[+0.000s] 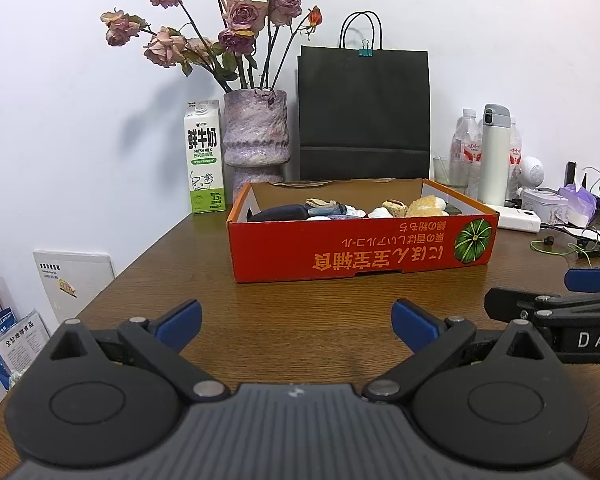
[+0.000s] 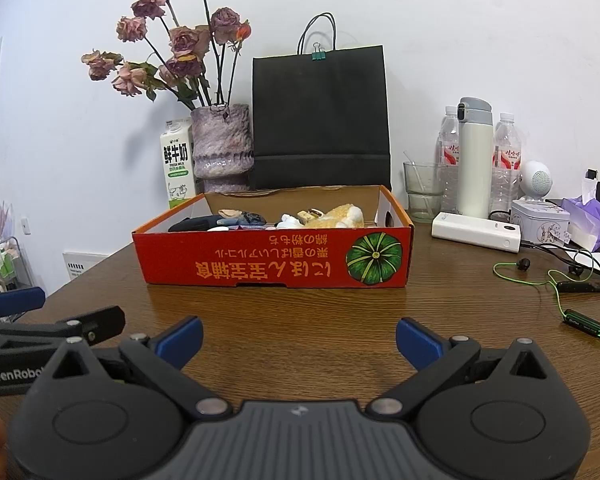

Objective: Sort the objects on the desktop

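A red cardboard box [image 1: 356, 254] [image 2: 260, 264] with orange print and a green pumpkin picture stands on the brown wooden table [image 1: 300, 296] [image 2: 300, 308]. Inside lie several small items: a dark blue object [image 1: 280, 213] [image 2: 196, 223], white pieces and a yellowish plush [image 1: 424, 205] [image 2: 336, 215]. My left gripper [image 1: 296, 322] hovers open over bare table in front of the box, nothing between its blue pads. My right gripper [image 2: 299, 340] is open too, just short of the box. Each gripper shows at the edge of the other's view.
Behind the box stand a milk carton [image 1: 204, 156], a purple vase with dried roses [image 1: 257, 136], and a black paper bag [image 1: 363, 112]. At the right are bottles, a white flask [image 2: 475, 160], a glass, a power bank [image 2: 476, 233], a tin, tissues and green earphone cables [image 2: 556, 292].
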`<state>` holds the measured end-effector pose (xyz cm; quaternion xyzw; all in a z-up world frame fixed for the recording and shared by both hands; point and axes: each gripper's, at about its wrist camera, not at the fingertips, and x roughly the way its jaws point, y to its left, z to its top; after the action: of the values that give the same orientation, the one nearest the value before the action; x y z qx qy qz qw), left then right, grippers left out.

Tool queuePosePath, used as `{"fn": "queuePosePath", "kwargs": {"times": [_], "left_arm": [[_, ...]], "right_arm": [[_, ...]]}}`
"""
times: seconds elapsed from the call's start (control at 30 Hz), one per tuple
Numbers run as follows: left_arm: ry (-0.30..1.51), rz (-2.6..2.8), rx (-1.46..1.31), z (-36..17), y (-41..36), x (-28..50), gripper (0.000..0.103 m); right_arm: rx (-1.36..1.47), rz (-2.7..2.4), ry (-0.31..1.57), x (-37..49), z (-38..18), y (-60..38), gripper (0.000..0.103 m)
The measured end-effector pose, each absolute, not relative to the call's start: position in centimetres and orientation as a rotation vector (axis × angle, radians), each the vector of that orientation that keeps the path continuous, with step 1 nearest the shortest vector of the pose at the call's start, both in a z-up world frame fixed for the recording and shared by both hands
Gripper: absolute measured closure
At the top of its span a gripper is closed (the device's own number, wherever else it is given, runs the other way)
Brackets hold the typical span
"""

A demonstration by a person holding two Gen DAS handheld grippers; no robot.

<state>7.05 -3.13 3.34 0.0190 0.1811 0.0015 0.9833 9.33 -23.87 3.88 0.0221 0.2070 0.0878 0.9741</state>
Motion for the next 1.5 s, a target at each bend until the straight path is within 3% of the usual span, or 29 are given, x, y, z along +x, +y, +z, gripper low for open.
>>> {"fn": "queuePosePath", "kwargs": {"times": [1.5], "left_arm": [[0.348, 0.004, 0.031, 3.64, -2.94, 7.00, 0.000]], "right_arm": [[0.045, 0.176, 0.412, 9.29, 3.92, -23.69, 0.000]]}}
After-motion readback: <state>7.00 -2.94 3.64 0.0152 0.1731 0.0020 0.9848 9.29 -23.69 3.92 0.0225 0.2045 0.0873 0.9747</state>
